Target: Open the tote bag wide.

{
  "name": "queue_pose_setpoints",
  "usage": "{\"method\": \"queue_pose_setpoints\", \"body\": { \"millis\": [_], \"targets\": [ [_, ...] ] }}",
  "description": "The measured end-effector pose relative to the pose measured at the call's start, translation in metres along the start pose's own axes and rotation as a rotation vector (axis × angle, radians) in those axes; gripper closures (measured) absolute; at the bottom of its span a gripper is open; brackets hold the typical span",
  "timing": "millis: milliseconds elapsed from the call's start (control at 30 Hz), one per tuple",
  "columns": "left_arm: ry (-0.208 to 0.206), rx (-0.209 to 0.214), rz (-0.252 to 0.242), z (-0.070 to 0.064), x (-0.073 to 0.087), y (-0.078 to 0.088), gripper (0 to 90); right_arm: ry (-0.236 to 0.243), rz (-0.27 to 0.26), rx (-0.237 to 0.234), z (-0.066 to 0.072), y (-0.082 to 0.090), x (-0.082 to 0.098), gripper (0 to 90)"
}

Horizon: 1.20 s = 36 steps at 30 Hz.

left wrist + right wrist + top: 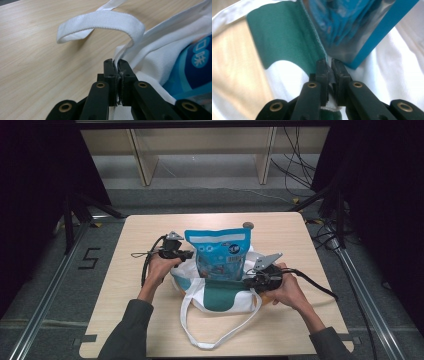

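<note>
A white tote bag (220,295) with a green patch sits near the middle of the light wooden table (125,320), and a blue snack pouch (218,255) stands upright in its mouth. The left gripper (186,255) has its jaws pressed together on the bag's white rim, cloth pinched flat between them; just beyond those jaws a white strap (105,22) arches over the tabletop, and the pouch shows off to one side of them. The right gripper (248,281) pinches the opposite edge of the opening, its jaws clamped on the seam where the green patch (284,42) ends, the pouch's blue side rising just past their tips.
</note>
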<state>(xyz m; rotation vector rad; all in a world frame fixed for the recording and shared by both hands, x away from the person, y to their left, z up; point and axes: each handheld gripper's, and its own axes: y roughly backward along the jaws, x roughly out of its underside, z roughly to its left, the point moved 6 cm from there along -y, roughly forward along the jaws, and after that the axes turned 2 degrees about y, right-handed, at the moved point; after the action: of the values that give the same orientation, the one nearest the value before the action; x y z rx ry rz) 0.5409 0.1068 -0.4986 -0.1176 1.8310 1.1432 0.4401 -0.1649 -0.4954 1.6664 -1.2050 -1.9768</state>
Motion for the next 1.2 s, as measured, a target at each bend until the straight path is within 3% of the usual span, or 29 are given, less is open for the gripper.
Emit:
{"method": "queue_pose_setpoints", "body": {
  "millis": [167,200,233,267,300,367,467,533,567,600,700,733,767,800,833,867,900,933,1000,1033,1067,1100,1133,1167,1200],
  "targets": [
    [0.023,-0.019,-0.013,0.007,-0.001,-0.002,87.4,0.02,-0.026,-0.009,0.021,0.024,0.006,86.2],
    [0.027,-0.027,-0.008,0.01,0.0,-0.005,87.3,0.033,-0.032,-0.026,0.032,0.034,0.011,86.4],
    [0.029,-0.035,-0.002,0.013,-0.001,-0.008,87.3,0.033,-0.032,-0.026,0.032,0.034,0.011,86.4],
    [0.069,-0.038,-0.021,0.014,-0.002,-0.014,87.3,0.035,-0.03,-0.035,0.038,0.037,0.014,86.4],
    [0.073,-0.041,-0.011,0.015,-0.001,-0.015,87.3,0.038,-0.019,-0.043,0.045,0.037,0.019,86.4],
    [0.107,-0.037,-0.001,0.017,-0.001,-0.024,87.2,0.041,0.002,-0.045,0.052,0.033,0.026,86.4],
    [0.128,-0.037,0.029,0.019,0.004,-0.034,87.2,0.045,0.071,-0.047,0.056,0.012,0.039,86.3],
    [0.121,-0.038,0.067,0.018,0.009,-0.039,87.3,0.058,0.103,-0.06,0.06,-0.004,0.048,86.4],
    [0.121,-0.038,0.067,0.018,0.009,-0.039,87.2,0.055,0.088,-0.054,0.06,-0.007,0.048,86.4],
    [0.094,-0.028,0.093,0.022,0.014,-0.042,87.2,0.06,0.095,-0.065,0.059,-0.006,0.047,86.4],
    [0.115,-0.023,0.078,0.022,0.019,-0.044,86.6,0.062,0.075,-0.061,0.058,-0.008,0.048,86.4],
    [0.114,-0.033,0.069,0.021,0.019,-0.041,85.1,0.031,0.084,-0.064,0.06,-0.006,0.048,86.1],
    [0.114,-0.033,0.069,0.021,0.019,-0.041,81.6,0.031,0.084,-0.064,0.06,-0.006,0.048,86.1],
    [0.137,-0.063,0.053,0.021,0.018,-0.031,73.8,0.014,0.085,-0.062,0.058,-0.004,0.047,83.4],
    [0.137,-0.063,0.053,0.021,0.018,-0.031,68.3,-0.015,0.069,-0.055,0.058,-0.002,0.045,80.9],
    [0.137,-0.065,0.044,0.02,0.016,-0.017,62.6,-0.023,0.05,-0.052,0.057,0.002,0.042,75.3],
    [0.137,-0.065,0.044,0.02,0.016,-0.017,58.9,-0.023,0.05,-0.052,0.057,0.002,0.042,75.3],
    [0.126,-0.064,0.041,0.019,0.015,-0.006,58.9,-0.01,0.041,-0.041,0.053,0.007,0.039,71.4],
    [0.146,-0.066,0.008,0.015,0.014,0.012,46.8,-0.026,-0.018,-0.025,0.048,0.024,0.027,66.6],
    [0.174,-0.051,-0.029,0.011,0.013,0.019,44.2,-0.045,-0.101,0.007,0.041,0.042,0.013,63.8],
    [0.17,-0.035,-0.041,0.008,0.013,0.027,44.2,-0.045,-0.101,0.007,0.041,0.042,0.013,63.8],
    [0.17,-0.033,-0.06,0.004,0.013,0.033,45.6,-0.033,-0.135,0.027,0.034,0.056,0.003,61.9],
    [0.161,-0.013,-0.104,-0.006,0.013,0.045,46.1,-0.042,-0.164,0.051,0.028,0.061,-0.002,60.9],
    [0.161,-0.013,-0.104,-0.006,0.013,0.045,46.8,-0.063,-0.173,0.074,0.023,0.066,-0.004,60.8],
    [0.132,0.028,-0.123,-0.022,0.014,0.055,46.9,-0.079,-0.189,0.095,0.014,0.071,-0.008,60.5]
  ]
}}
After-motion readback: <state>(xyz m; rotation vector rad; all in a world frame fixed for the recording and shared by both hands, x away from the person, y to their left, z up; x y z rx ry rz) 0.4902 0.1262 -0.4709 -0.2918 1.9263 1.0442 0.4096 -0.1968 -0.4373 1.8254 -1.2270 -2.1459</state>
